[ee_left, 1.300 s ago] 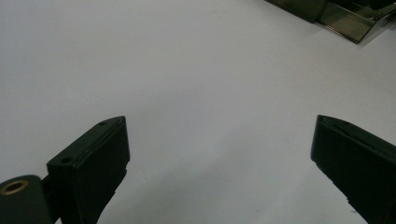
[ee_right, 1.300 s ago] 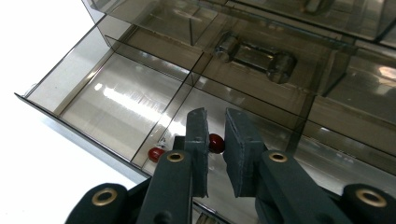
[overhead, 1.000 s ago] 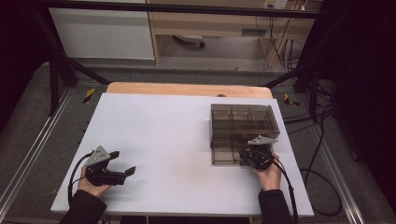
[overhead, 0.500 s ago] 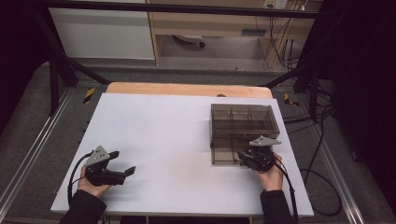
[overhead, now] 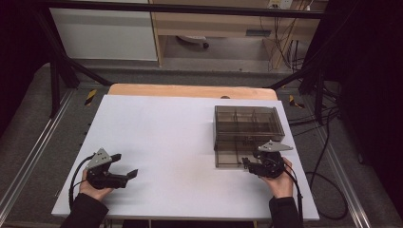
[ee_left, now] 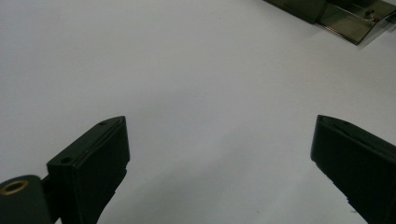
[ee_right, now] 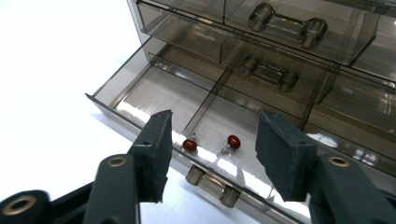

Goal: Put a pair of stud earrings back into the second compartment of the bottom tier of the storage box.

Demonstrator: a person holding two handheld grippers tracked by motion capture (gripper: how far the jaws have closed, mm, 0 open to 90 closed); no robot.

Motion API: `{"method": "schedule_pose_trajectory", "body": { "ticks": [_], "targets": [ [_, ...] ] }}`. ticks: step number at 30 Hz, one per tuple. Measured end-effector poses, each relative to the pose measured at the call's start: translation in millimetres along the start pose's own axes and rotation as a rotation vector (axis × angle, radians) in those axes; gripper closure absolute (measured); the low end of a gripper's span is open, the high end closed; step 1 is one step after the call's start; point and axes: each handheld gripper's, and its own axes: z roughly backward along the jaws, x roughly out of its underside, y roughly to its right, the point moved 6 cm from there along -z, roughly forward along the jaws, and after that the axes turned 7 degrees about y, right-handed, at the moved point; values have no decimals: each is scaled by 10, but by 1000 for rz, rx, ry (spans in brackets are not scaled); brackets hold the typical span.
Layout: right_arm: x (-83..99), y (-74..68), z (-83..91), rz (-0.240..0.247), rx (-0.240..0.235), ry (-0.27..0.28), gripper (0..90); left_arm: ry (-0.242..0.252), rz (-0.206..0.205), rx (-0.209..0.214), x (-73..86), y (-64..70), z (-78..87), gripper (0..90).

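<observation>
In the high view, the drawer box (overhead: 246,128) sits right of centre on the white tabletop (overhead: 166,137); the right claw (overhead: 247,164) is at its lower edge, the left claw (overhead: 124,167) at lower left.

In the left gripper view, its jaws stand wide apart over bare tabletop.

In the right gripper view, the jaws stand apart around the open drawer (ee_right: 154,88), near two red earrings (ee_right: 211,143) at centre frame.
</observation>
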Motion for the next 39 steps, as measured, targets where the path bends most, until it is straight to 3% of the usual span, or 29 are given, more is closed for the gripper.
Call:
{"method": "schedule_pose_trajectory", "body": {
  "ticks": [18, 23, 39],
  "targets": [
    [42, 5, 143, -19, -35, 70, 95, -2, -2, 1, 2, 0, 1, 46],
    [77, -6, 175, -31, -62, 76, 60, -1, -3, 1, 1, 0, 3, 46],
    [266, 69, 243, -62, -49, 76, 15, -1, -2, 2, 1, -1, 2, 46]
  ]
}}
